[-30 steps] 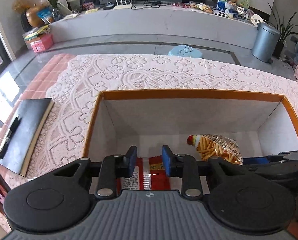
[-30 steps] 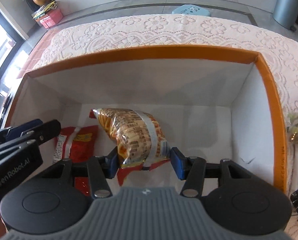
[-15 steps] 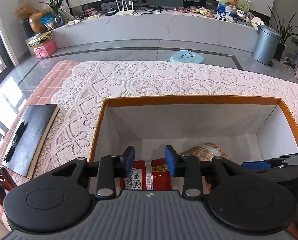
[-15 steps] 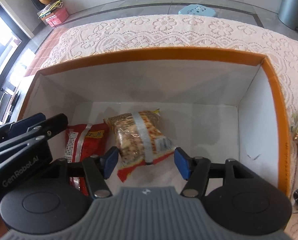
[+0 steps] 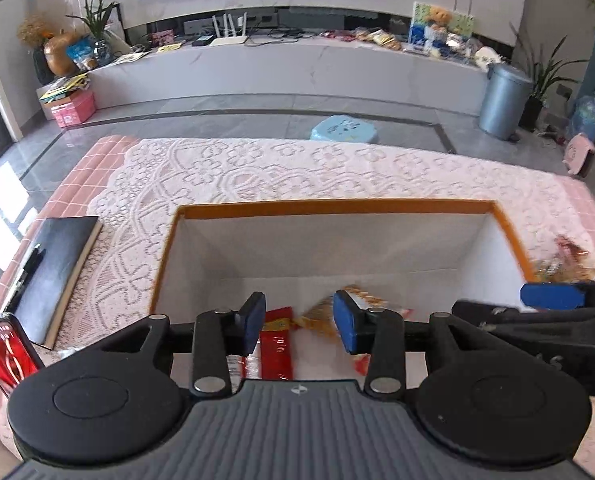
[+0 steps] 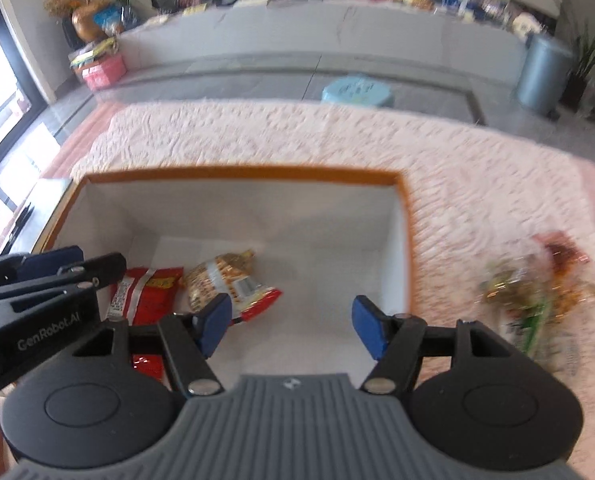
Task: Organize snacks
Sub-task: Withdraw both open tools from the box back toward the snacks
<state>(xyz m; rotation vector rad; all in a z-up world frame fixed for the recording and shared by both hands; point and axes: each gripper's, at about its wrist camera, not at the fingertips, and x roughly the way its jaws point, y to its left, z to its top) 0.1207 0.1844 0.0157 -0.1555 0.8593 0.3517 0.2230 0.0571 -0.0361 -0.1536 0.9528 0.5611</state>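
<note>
White lace cloth (image 5: pixel 257 176) over the table, rough and openwork, matt white card walls of the orange-rimmed box (image 5: pixel 337 208), glossy crinkled film on the red snack packet (image 6: pixel 145 292), clear shiny wrapper on the cracker bag (image 6: pixel 221 280), matt black plastic gripper arms, ribbed grey base

hand-held gripper (image 6: pixel 293 324) | black arms | blue pads (image 6: pixel 369 328) | ribbed grey base

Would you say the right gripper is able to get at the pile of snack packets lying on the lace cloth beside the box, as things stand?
Probably yes. The right gripper is open and empty above the box, and the snack packets lie uncovered on the lace cloth just outside its right wall, with nothing between.
</note>
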